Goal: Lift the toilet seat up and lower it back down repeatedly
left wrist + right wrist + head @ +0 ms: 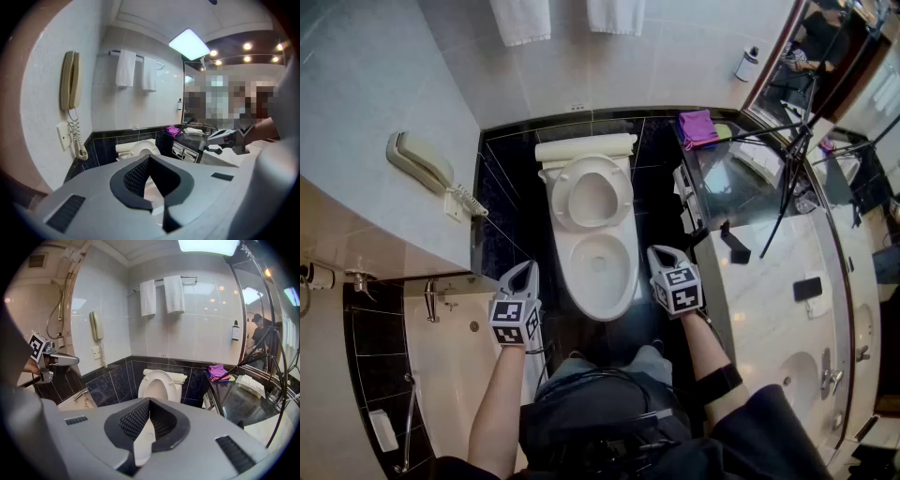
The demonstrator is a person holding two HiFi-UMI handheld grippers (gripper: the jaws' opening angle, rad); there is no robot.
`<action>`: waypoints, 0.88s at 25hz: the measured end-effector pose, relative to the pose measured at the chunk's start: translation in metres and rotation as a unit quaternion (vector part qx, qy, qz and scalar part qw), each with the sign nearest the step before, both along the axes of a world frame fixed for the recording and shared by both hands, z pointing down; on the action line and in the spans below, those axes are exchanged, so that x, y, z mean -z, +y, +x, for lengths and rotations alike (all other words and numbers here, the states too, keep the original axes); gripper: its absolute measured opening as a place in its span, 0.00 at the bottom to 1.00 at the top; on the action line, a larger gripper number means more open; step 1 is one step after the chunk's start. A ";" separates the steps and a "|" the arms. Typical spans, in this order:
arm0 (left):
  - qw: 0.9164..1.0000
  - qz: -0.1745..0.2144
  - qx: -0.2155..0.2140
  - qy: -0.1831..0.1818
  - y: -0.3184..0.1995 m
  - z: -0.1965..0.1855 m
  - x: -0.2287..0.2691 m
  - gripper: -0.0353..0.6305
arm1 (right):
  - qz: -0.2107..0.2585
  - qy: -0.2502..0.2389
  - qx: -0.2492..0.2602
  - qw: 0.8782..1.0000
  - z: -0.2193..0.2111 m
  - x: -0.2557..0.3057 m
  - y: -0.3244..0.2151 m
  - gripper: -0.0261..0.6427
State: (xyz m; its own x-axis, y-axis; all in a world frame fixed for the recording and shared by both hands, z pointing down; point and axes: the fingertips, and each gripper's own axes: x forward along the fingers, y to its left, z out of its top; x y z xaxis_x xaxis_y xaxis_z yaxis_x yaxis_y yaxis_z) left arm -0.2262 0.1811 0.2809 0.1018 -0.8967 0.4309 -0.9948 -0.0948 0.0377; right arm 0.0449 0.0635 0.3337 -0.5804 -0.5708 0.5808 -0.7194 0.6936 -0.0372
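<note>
Dark-tiled bathroom: the toilet seat [591, 192] stands raised at the back edge of the bowl [602, 281]. The left gripper [523, 269] and right gripper [663, 253], both pressed together and empty, flank its front rim, probably poised to lower the seat.

My left gripper [521, 274] hangs in the narrow gap between the toilet bowl [602, 272] and the dark tiled wall [499, 220]. It's tight here, with the tub edge [450, 337] just beside me. My right gripper [665, 255] sits over the strip of floor between the bowl and the counter [769, 272], whose front edge crowds it. Straight ahead, over the open bowl, the way is free up to the raised seat [591, 195]. Tripod legs [794, 164] cross above the counter on the right. The wall phone [419, 161] juts out high on the left.
</note>
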 end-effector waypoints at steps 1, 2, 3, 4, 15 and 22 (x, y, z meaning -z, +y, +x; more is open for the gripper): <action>1.000 0.001 -0.006 -0.002 -0.004 -0.002 0.000 0.05 | 0.007 0.005 0.003 1.000 -0.009 0.004 -0.005 0.07; 1.000 0.001 -0.011 -0.003 -0.007 -0.003 0.001 0.05 | 0.013 0.010 0.008 1.000 -0.017 0.008 -0.011 0.07; 1.000 0.001 -0.017 -0.005 -0.011 -0.004 0.001 0.05 | 0.021 0.017 0.014 1.000 -0.025 0.011 -0.017 0.10; 1.000 0.000 -0.021 -0.006 -0.014 -0.004 0.001 0.05 | 0.030 0.027 0.022 0.999 -0.032 0.013 -0.025 0.12; 0.999 -0.027 0.043 0.005 -0.070 0.006 -0.041 0.05 | 0.090 0.108 0.117 0.983 -0.082 -0.018 -0.184 0.25; 0.996 -0.047 0.069 0.010 -0.114 0.027 -0.078 0.05 | 0.099 0.161 0.200 0.961 -0.129 -0.075 -0.260 0.33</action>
State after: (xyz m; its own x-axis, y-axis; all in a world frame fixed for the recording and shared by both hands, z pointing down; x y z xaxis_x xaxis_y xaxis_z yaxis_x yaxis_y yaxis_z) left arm -0.1992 0.0676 0.3590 -0.0100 -0.8590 0.5119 -0.9971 0.0475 0.0602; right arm -0.0844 -0.1961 0.4086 -0.5850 -0.4575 0.6697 -0.3455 0.8876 0.3046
